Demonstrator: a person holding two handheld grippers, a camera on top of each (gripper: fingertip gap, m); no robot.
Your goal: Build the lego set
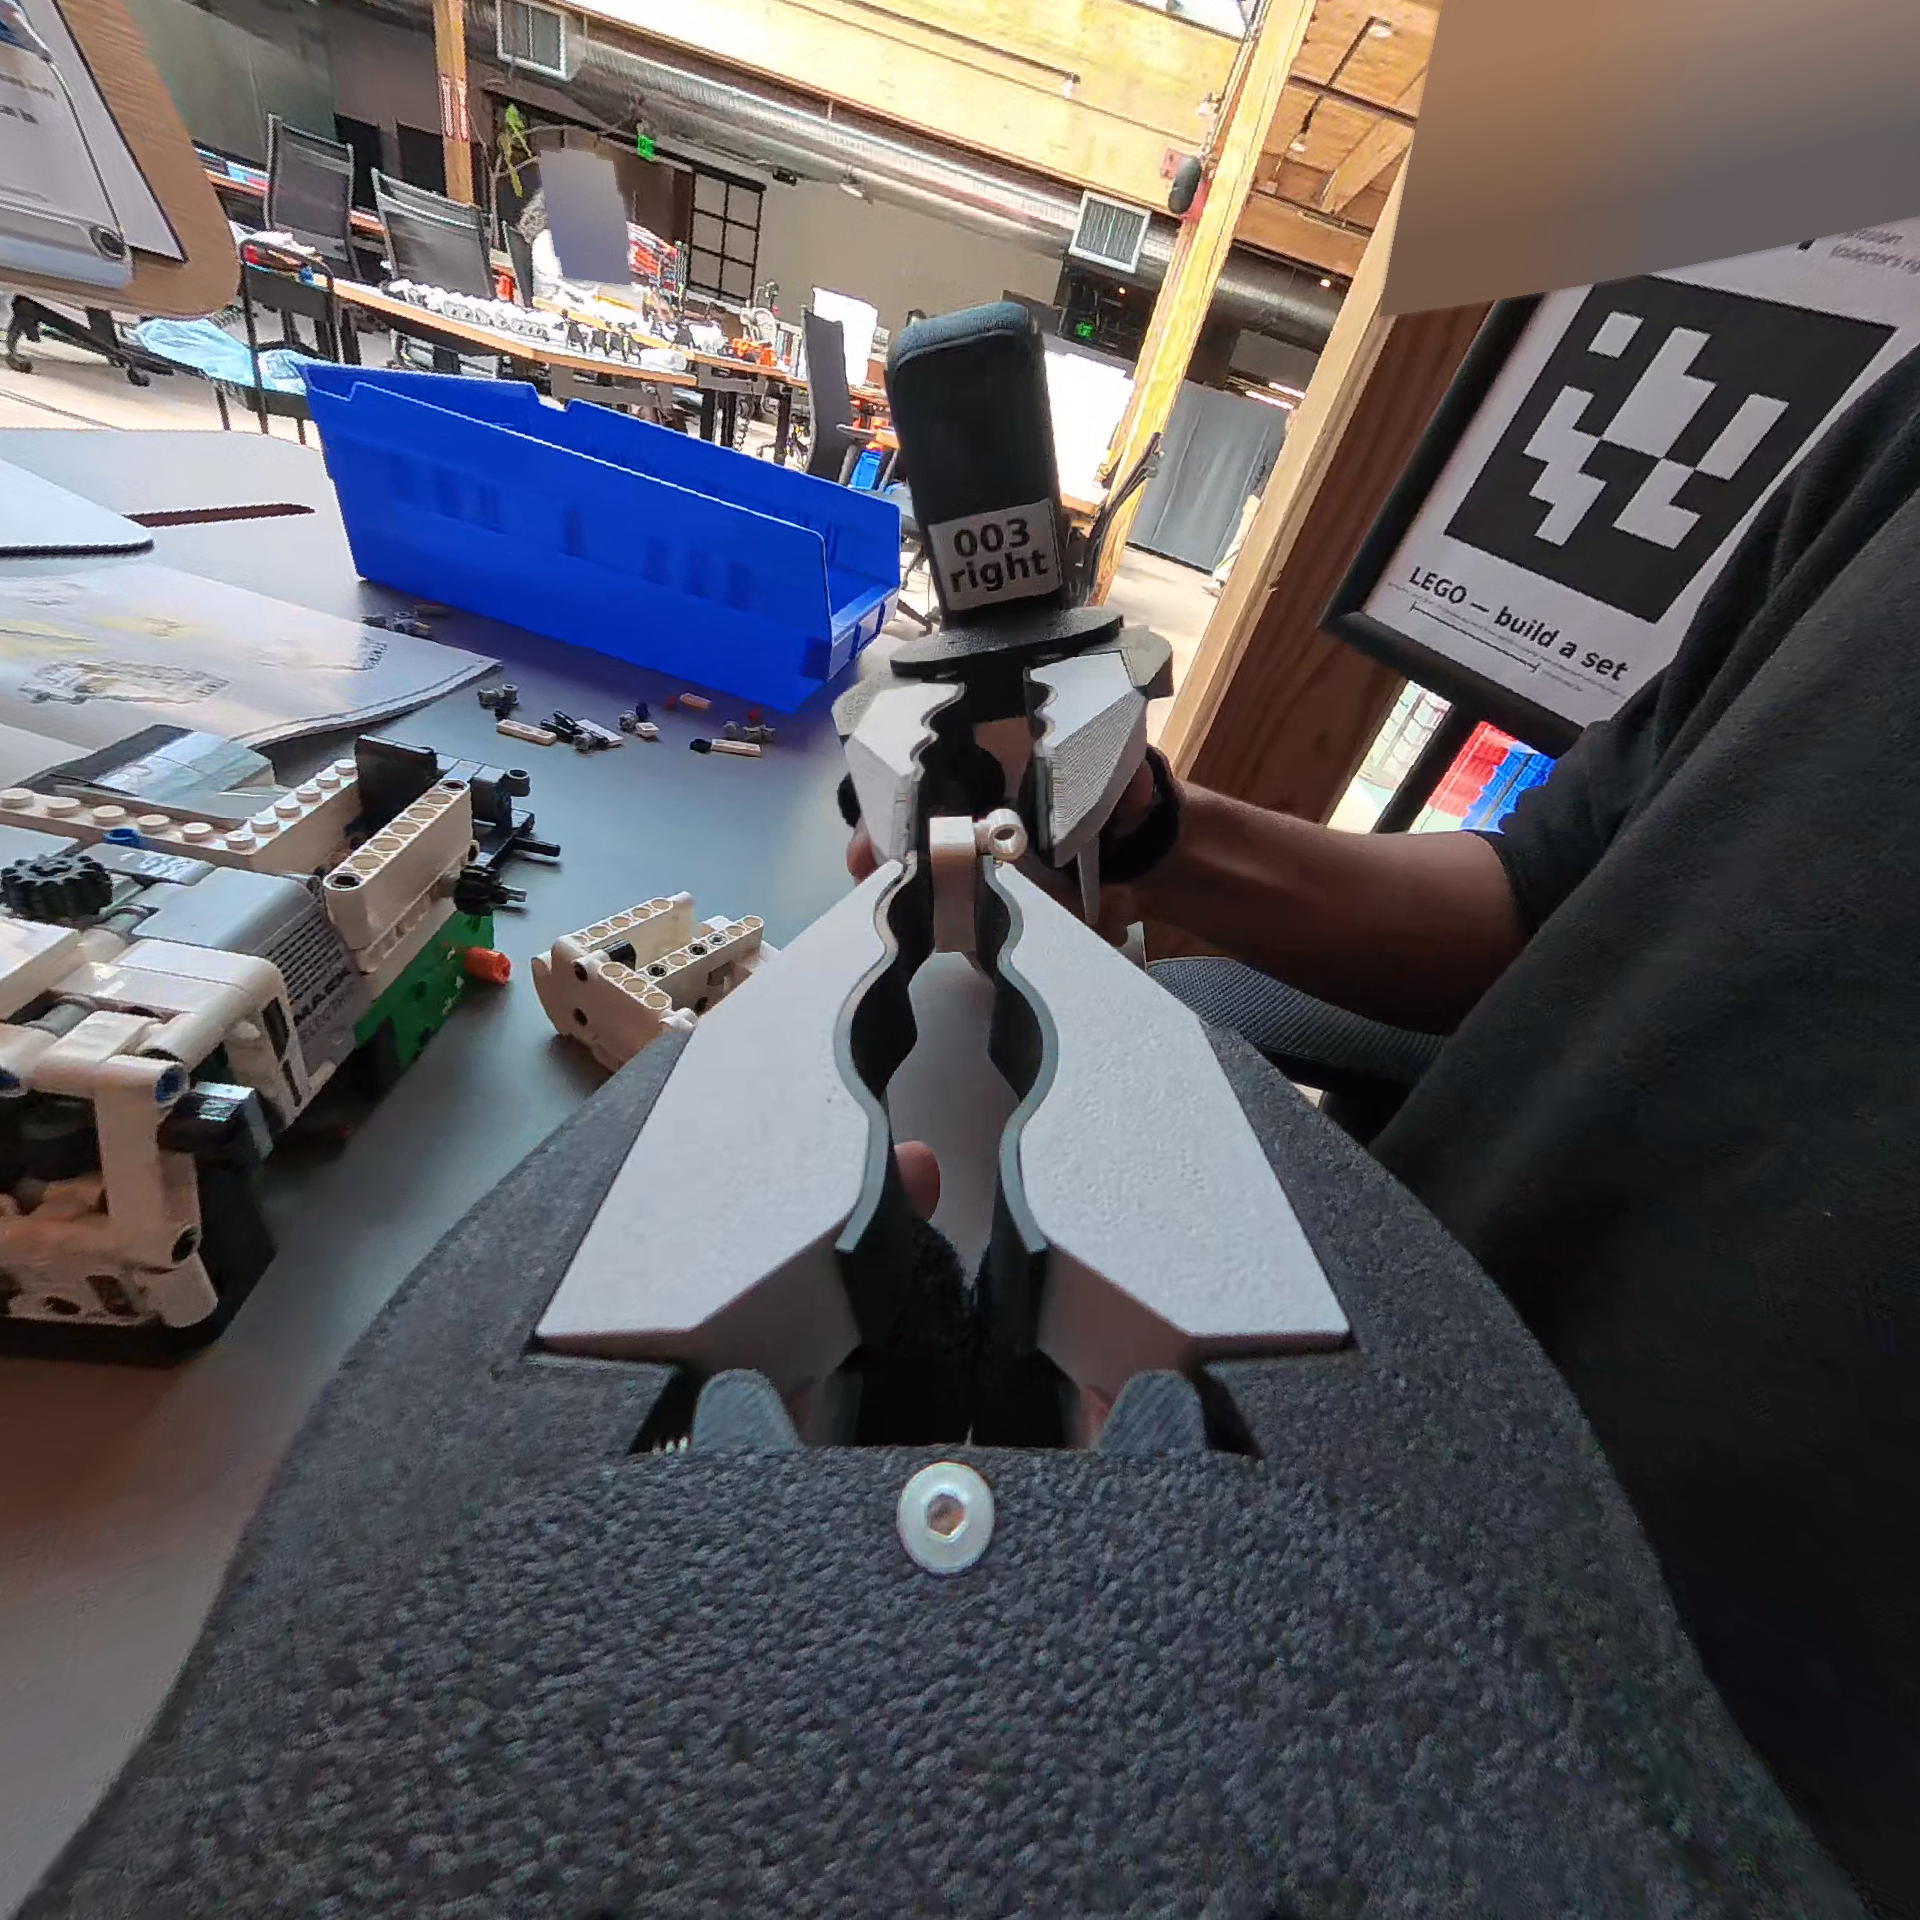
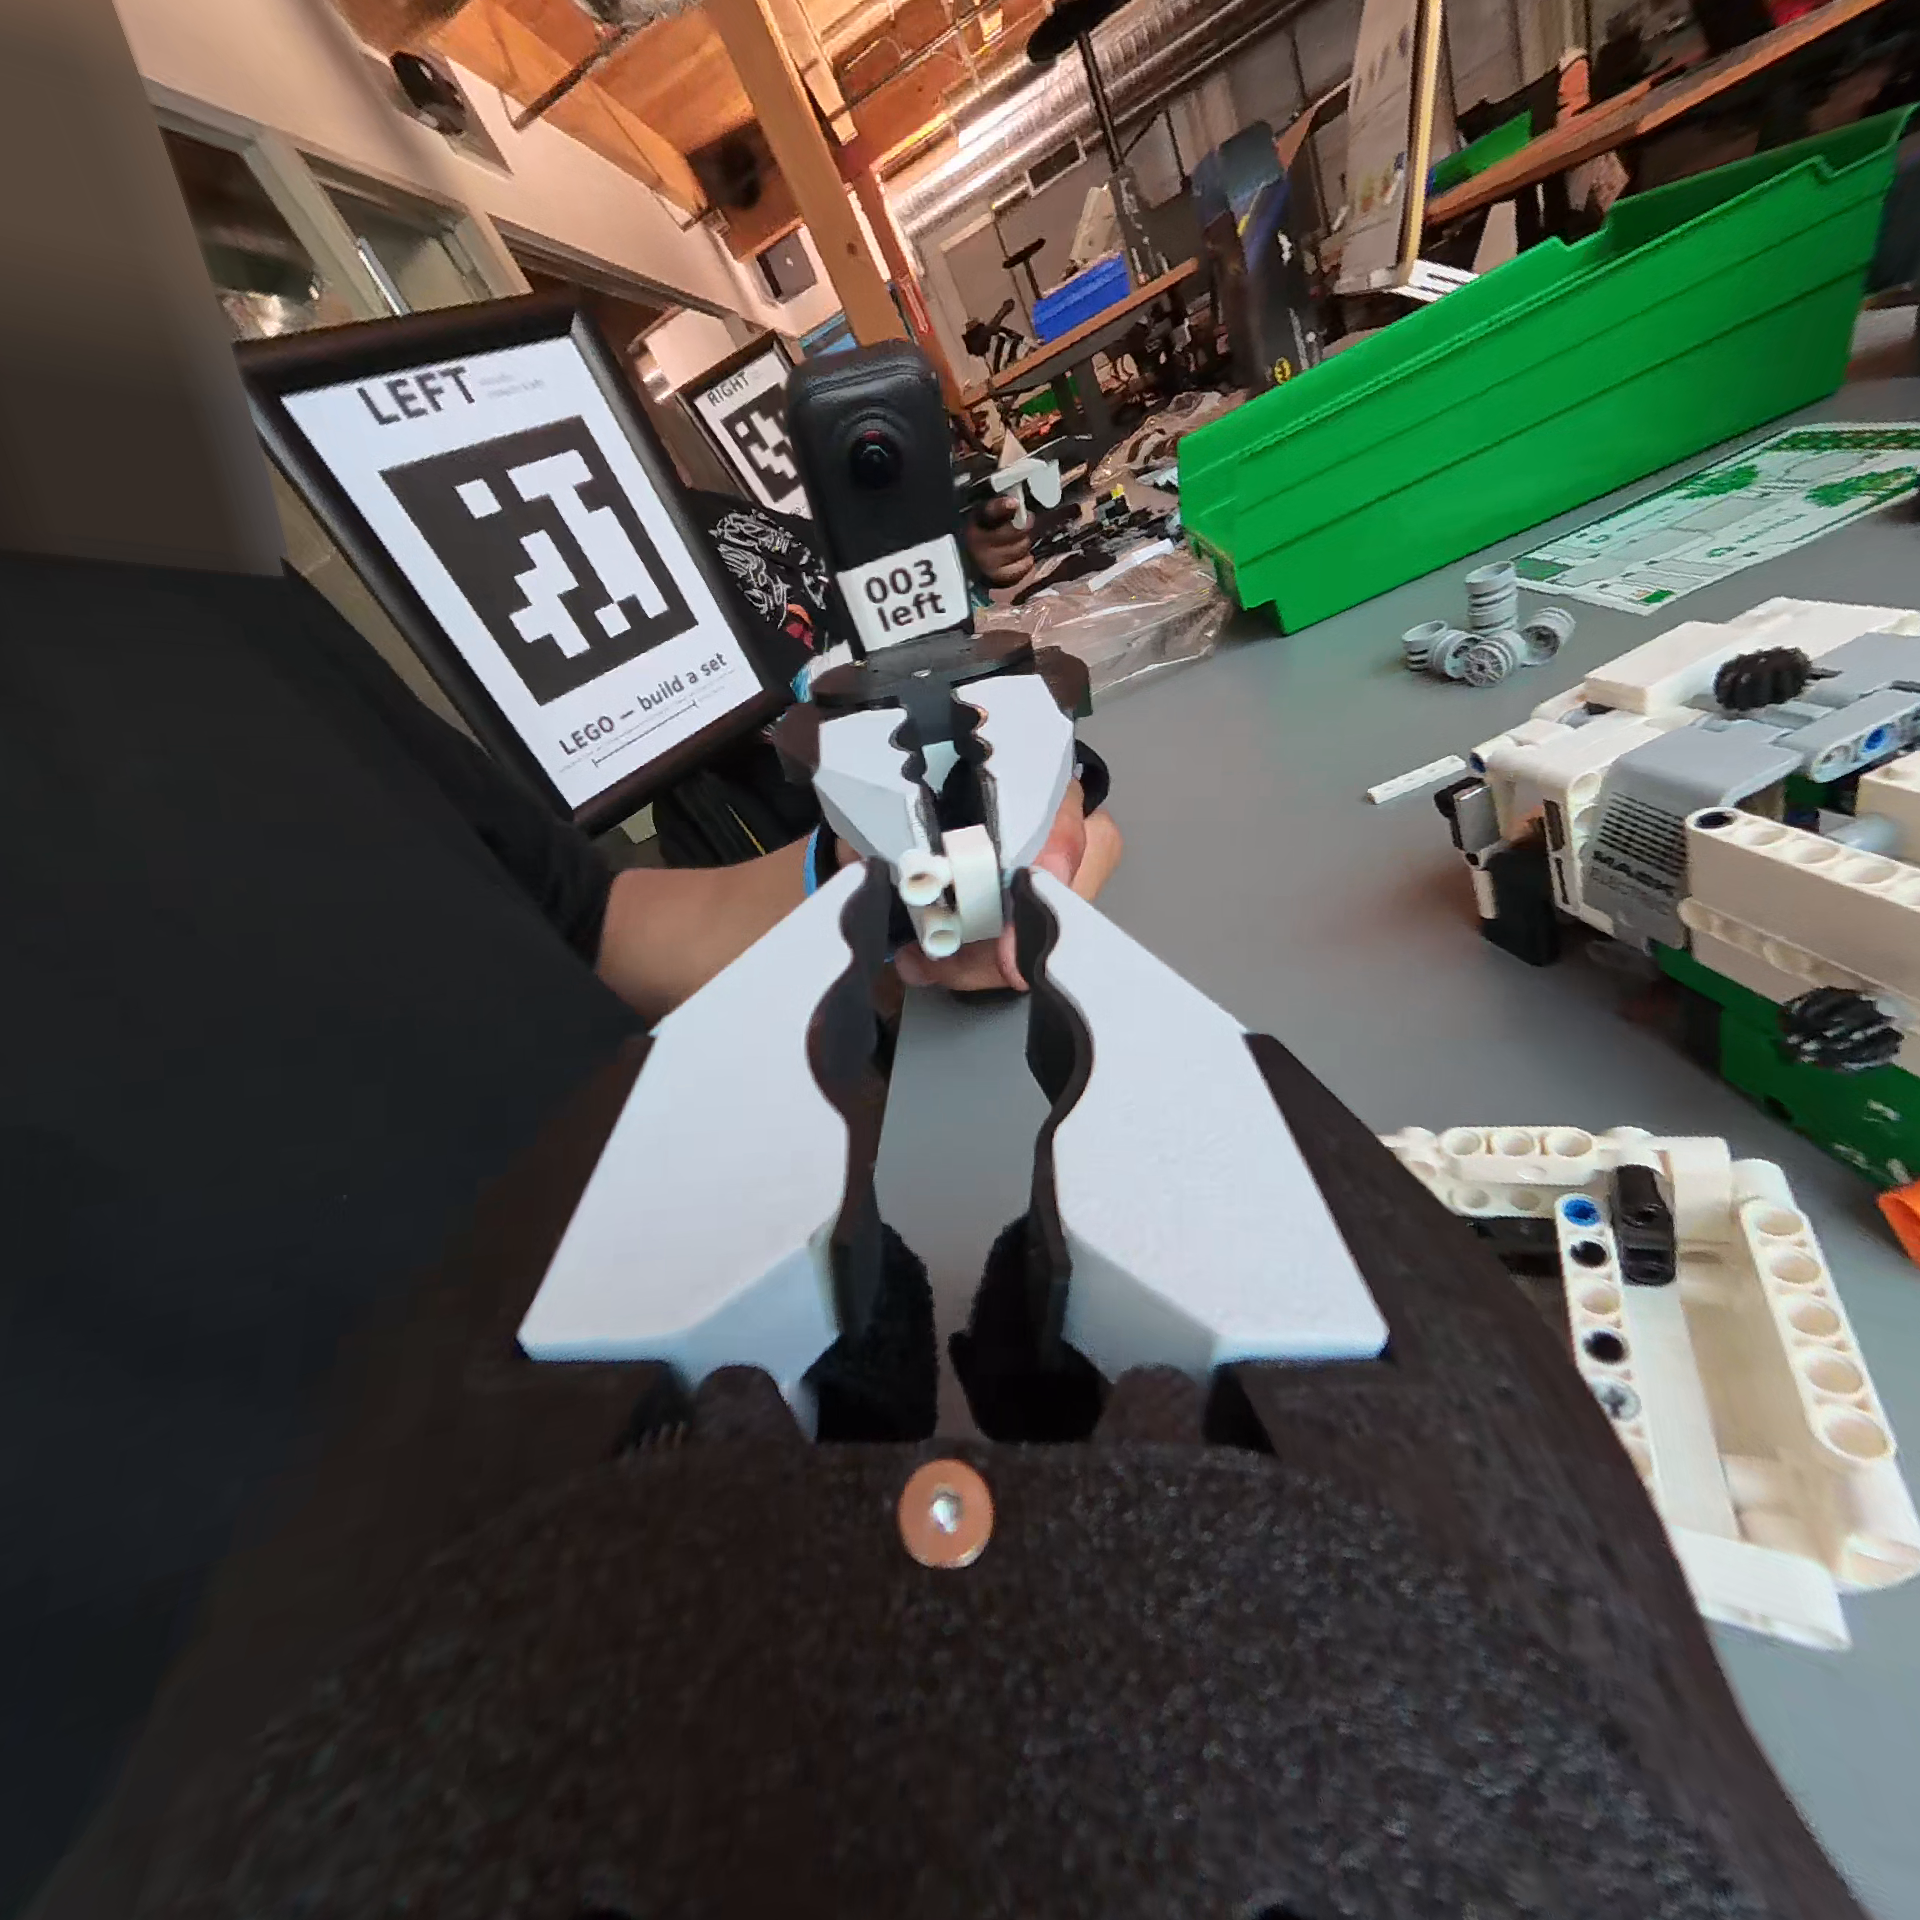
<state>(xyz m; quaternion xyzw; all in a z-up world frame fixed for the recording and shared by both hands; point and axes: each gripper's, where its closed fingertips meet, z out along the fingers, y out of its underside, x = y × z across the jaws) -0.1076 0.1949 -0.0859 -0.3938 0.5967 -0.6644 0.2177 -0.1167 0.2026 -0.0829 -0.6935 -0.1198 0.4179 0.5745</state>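
The grey tabletop (image 1: 644, 831) carries a blue bin (image 1: 603, 540) at the far side and a white-and-green lego truck (image 1: 208, 987) on the left, a smaller white beam assembly (image 1: 644, 966) near it. Above the near edge, the left tool (image 1: 951, 883) and right tool (image 2: 951, 904) meet tip to tip. The left tool grips a small white connector piece (image 1: 956, 883); the right tool's tips sit at a white pin connector (image 2: 930, 899) joined to it, grip unclear.

Blue bin (image 1: 613, 540), green bin (image 2: 1538, 416)
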